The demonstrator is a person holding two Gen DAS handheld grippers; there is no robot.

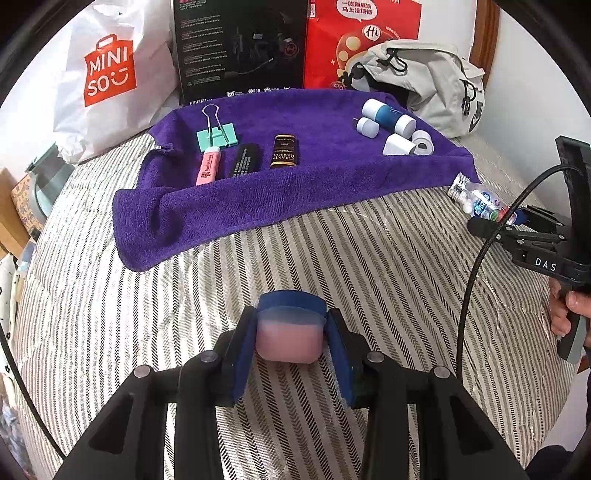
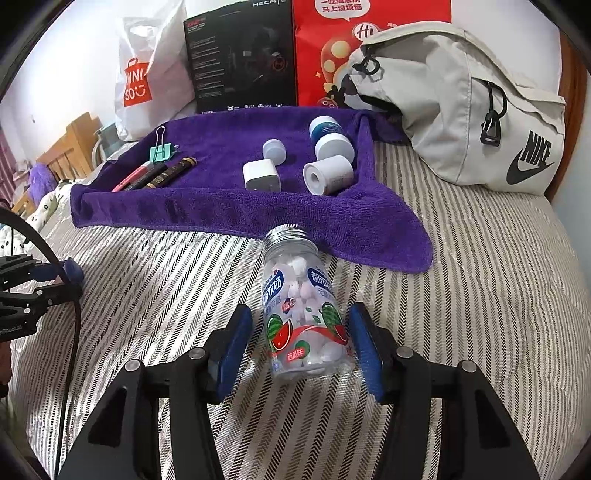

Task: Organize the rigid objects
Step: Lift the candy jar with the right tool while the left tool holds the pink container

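My left gripper (image 1: 291,316) is shut on a small jar (image 1: 288,341) with a pink body and a blue lid, held just above the striped bedcover. A clear candy bottle (image 2: 295,273) with a silver cap lies on its side on the bedcover. It sits between the fingers of my right gripper (image 2: 300,313), which stands open around it. Further back, a purple towel (image 1: 258,199) carries a green binder clip (image 1: 216,136), a pink tube (image 1: 208,166), a black stick (image 1: 243,160) and a brown tube (image 1: 283,151). A white and blue bottle (image 1: 388,114), a white charger (image 2: 260,175) and a tape roll (image 2: 328,173) lie on its right part.
A white Miniso bag (image 1: 103,74), a black box (image 1: 240,48) and a red bag (image 1: 354,33) stand behind the towel. A grey Nike bag (image 2: 461,107) lies at the back right. A hand (image 1: 565,310) holds the right gripper's handle. A black cable (image 1: 465,288) arcs over the bedcover.
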